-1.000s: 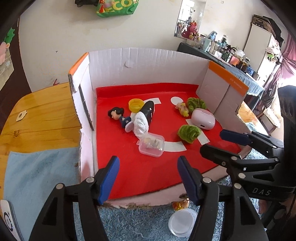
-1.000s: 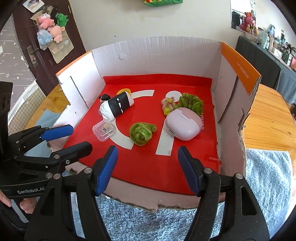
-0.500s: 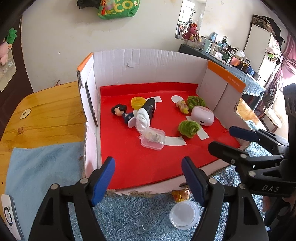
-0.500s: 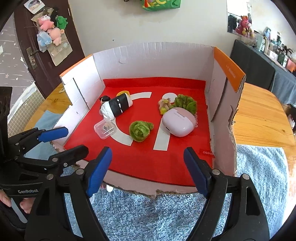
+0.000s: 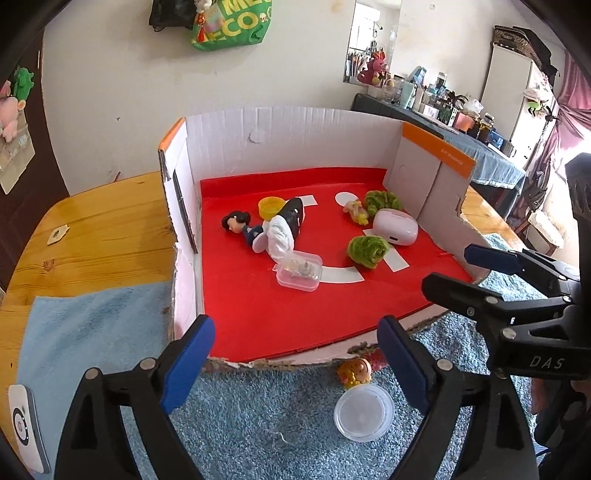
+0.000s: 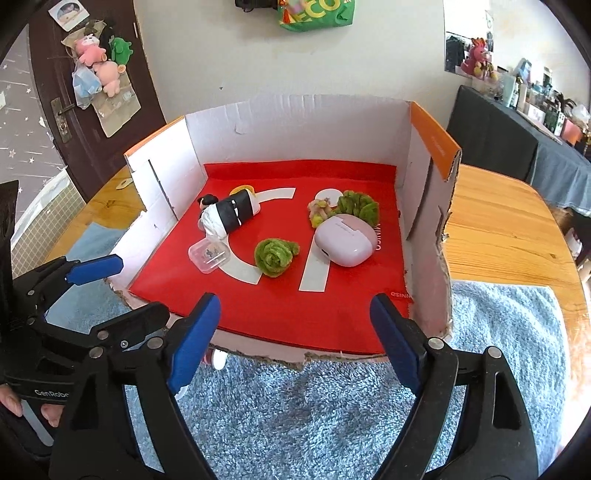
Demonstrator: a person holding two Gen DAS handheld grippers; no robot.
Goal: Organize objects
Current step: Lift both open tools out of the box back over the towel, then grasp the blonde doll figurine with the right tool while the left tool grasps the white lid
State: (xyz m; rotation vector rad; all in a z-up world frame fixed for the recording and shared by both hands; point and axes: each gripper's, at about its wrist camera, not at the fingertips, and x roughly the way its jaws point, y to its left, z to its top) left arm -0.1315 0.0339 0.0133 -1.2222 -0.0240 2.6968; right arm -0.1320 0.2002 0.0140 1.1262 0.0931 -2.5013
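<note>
We are working over a wooden surface (image 5: 92, 240) spread with a fluffy blue mat (image 5: 258, 417), and the largest thing on it is the open-fronted cardboard box (image 5: 295, 136) with its red liner (image 5: 266, 306), where most of the things to organize already lie. Compared with a second ago, both views take in more of the mat in front of the box, and both pairs of fingers have just been opening; now our left gripper (image 5: 295, 365) stands spread wide with nothing between its blue pads, and our right gripper (image 6: 295, 339) is spread wide and empty too. We judge that we are between picks, ready for the next item. Inside the box sit the pink case (image 6: 345, 240) on the right, touching a green fuzzy ball (image 6: 358, 206) behind it, with a second green fuzzy ball (image 6: 275, 254) just beside it toward the middle. On the left lie a black-and-white roll (image 6: 231, 216), a clear plastic box (image 6: 208, 253) in front of it, a dark-haired figurine (image 5: 240, 225) and a yellow cap (image 5: 271, 207); a small pastel toy (image 5: 356, 211) lies near the back. Still outside, on the mat just before the box's torn front edge, are a round white lid (image 5: 364, 411) and a small orange toy (image 5: 356, 369), likely the next candidates. As for writing, "DAS" shows on the right gripper's body, "GenRobo" on the left one's, the liner's edge carries upside-down lettering that looks like "MINISO", and the green bag (image 6: 317, 13) on the wall shows "ECO".
</note>
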